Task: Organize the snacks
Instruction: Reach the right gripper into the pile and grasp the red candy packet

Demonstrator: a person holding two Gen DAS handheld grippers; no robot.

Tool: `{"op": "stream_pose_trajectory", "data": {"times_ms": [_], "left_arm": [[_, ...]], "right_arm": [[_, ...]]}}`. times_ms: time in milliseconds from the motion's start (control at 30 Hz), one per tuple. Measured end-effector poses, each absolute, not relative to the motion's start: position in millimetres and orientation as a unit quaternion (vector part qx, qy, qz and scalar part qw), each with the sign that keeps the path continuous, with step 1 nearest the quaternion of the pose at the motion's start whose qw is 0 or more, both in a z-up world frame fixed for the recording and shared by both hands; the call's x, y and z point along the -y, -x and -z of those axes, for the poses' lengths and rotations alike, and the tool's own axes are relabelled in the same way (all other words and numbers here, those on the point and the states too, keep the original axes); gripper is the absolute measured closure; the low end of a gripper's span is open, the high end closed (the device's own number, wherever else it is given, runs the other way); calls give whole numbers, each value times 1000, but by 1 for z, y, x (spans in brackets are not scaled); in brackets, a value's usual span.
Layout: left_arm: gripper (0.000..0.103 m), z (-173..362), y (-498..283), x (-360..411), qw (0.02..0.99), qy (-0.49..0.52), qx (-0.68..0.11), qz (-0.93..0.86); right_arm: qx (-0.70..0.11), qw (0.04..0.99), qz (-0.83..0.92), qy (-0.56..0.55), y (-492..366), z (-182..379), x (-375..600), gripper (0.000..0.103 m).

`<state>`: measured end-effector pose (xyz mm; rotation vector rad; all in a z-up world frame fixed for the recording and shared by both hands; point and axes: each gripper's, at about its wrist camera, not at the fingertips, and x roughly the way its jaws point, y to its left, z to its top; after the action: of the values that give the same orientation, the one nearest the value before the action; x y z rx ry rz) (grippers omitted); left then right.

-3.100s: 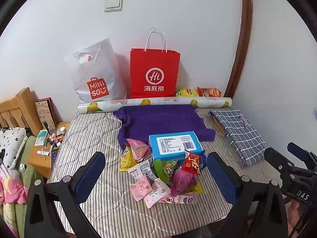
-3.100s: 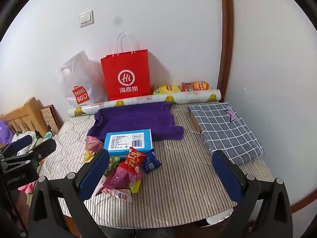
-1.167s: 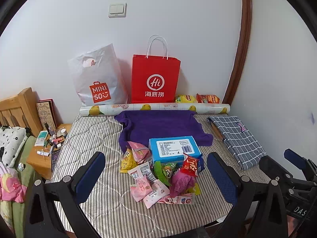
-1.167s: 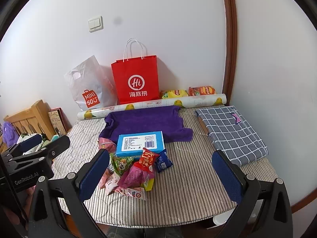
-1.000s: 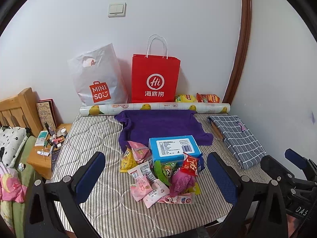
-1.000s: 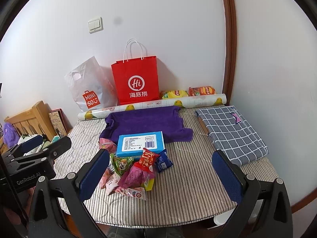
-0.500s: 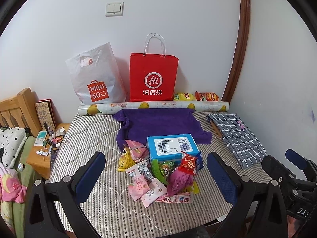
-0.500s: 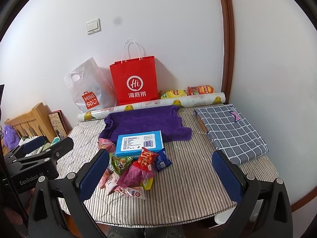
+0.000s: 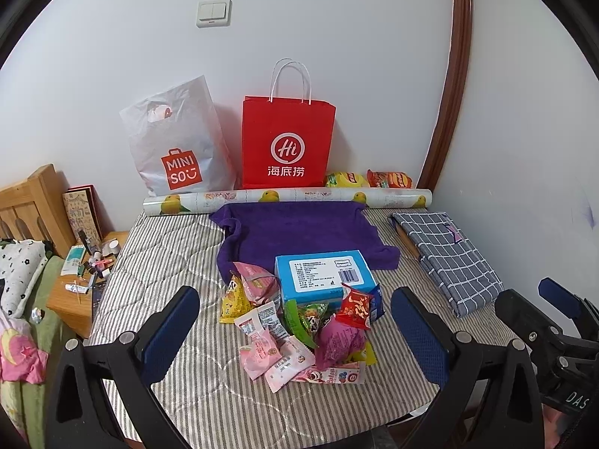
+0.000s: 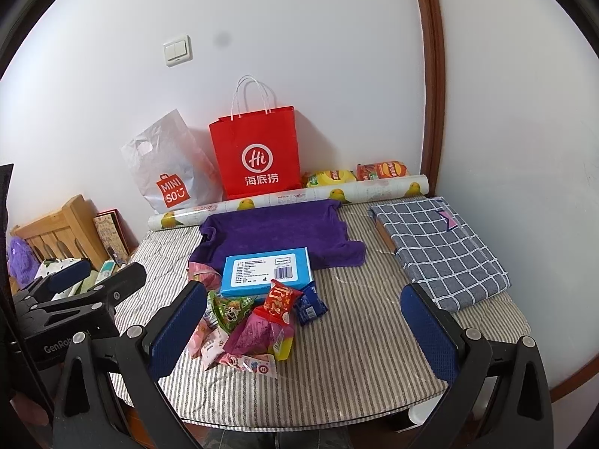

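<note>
I held my left gripper (image 9: 295,331) above the near edge of the striped table (image 9: 164,247), its blue-padded fingers (image 9: 170,331) spread wide with nothing between them, and my right gripper (image 10: 303,327) hovered the same way, jaws apart and empty. Framed between the fingers lay the snack pile (image 9: 299,327): pink wrapped cakes (image 9: 260,350) nearest me, a magenta packet (image 9: 338,338) touching them, a green packet (image 9: 305,314) and a red packet (image 9: 355,305) resting against the front of the blue box (image 9: 322,275). A yellow packet (image 9: 234,299) and a pink bag (image 9: 256,282) sat just left of the box, a small dark blue packet (image 10: 309,303) at its right corner. The box overlapped a purple towel (image 9: 299,230) spread behind it. A folded checked cloth (image 9: 447,258) lay well apart to the right. Along the wall stood a lemon-printed roll (image 9: 284,198), a red paper bag (image 9: 288,146), a white plastic bag (image 9: 176,142), and two chip bags (image 9: 367,179).
</note>
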<state>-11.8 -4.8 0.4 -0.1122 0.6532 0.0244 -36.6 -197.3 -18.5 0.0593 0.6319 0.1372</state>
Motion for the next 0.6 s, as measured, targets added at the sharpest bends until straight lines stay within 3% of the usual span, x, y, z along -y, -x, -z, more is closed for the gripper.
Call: {"op": "stream_pose_trajectory", "data": {"times_ms": [333,600], "left_arm": [[0,16,-9,-5,941,54,-334,-15],[1,65,-41,-34,920,72,-384,-37]], "right_arm": [[-320,944,-76,-27,19,34,191,1],[-372,924,-65,-52,-20,87,204,2]]}}
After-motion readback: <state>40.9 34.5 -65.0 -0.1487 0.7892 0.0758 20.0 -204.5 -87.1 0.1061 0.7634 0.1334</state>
